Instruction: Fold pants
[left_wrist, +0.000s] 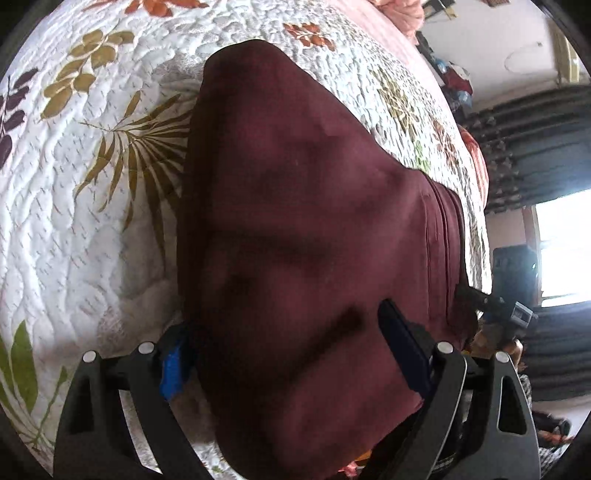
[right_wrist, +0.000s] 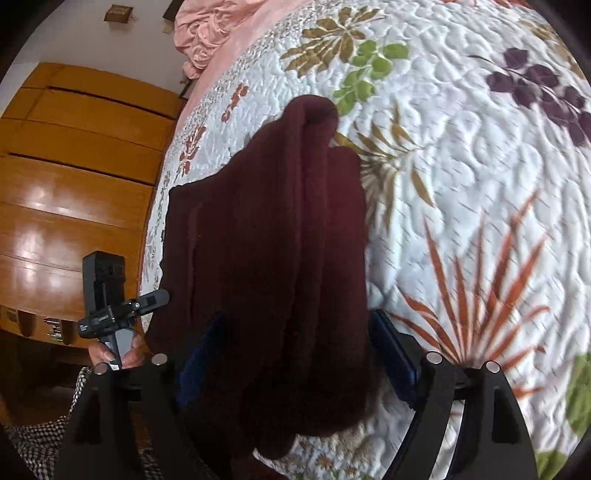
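pants (left_wrist: 303, 221): on the quilt (left_wrist: 92, 184), between each tongs' fingers;
quilt: covers the bed;
blanket (right_wrist: 207, 33): at the bed's far end;
wardrobe (right_wrist: 74, 184): beside the bed

The maroon pants (left_wrist: 295, 240) are draping over and hiding the pads of the left tool (left_wrist: 288, 354) and of the right tool (right_wrist: 295, 354), so neither grip is showing clearly, while the pants' near end is running off both pictures' bottom edges.
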